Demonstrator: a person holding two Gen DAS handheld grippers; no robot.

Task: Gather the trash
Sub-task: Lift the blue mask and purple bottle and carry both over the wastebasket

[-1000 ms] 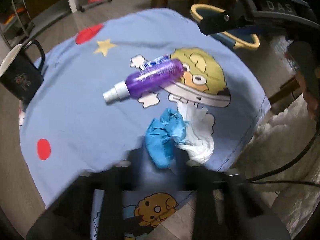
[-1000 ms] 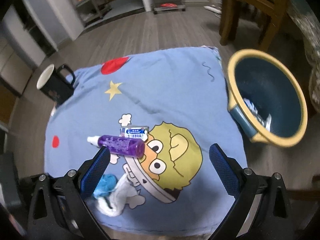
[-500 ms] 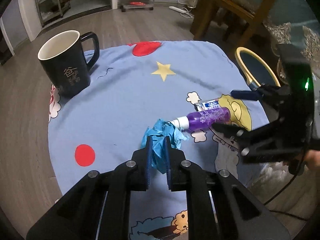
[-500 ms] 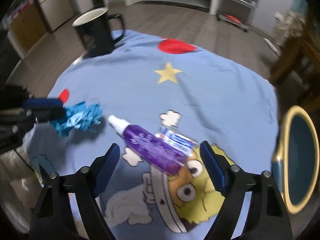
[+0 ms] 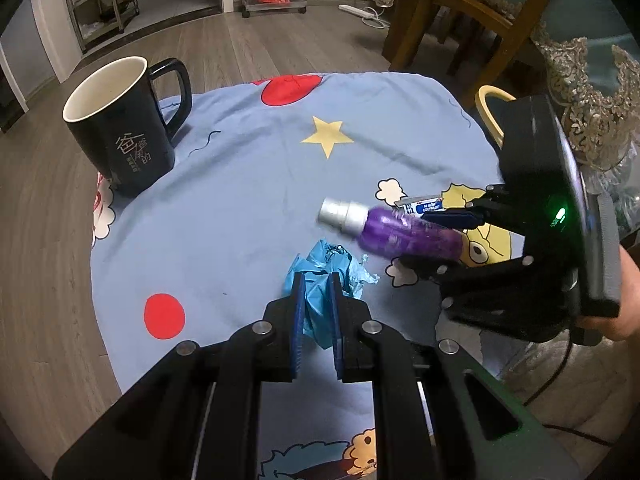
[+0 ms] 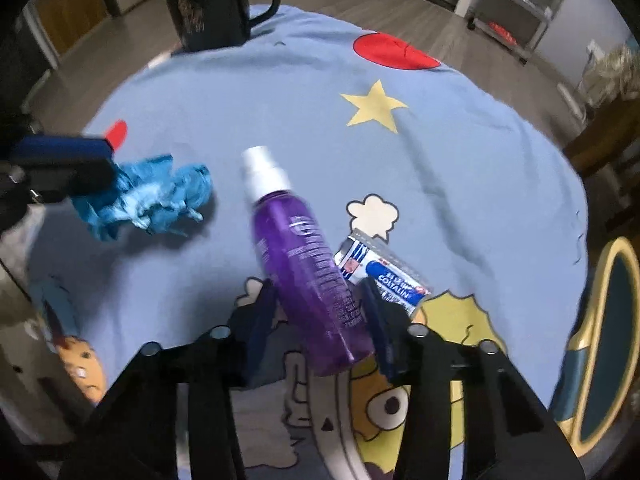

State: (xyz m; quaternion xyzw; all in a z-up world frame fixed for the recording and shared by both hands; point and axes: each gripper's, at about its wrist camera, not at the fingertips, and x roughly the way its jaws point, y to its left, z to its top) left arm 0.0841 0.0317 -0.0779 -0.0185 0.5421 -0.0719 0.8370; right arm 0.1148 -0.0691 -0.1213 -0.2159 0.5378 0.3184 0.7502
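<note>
The left hand-held gripper (image 5: 316, 312) pinches crumpled blue trash (image 5: 326, 276). The right hand-held gripper (image 6: 320, 316), jaws just closing, straddles the purple bottle (image 6: 304, 264). Beside it, a packet (image 6: 384, 276) reads "COLTALIN". The left view alone shows the mug's (image 5: 120, 128) Chinese lettering.

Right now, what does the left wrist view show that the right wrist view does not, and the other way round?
Only the left wrist view shows the left gripper from behind, shut on the crumpled blue trash, and a wooden chair.

Only the right wrist view shows the inside of the yellow-rimmed bin and the right gripper, whose jaws have just been closing around the purple spray bottle.

Both show the black mug, the small blue-and-white packet beside the bottle, and the blue cartoon cloth.
</note>
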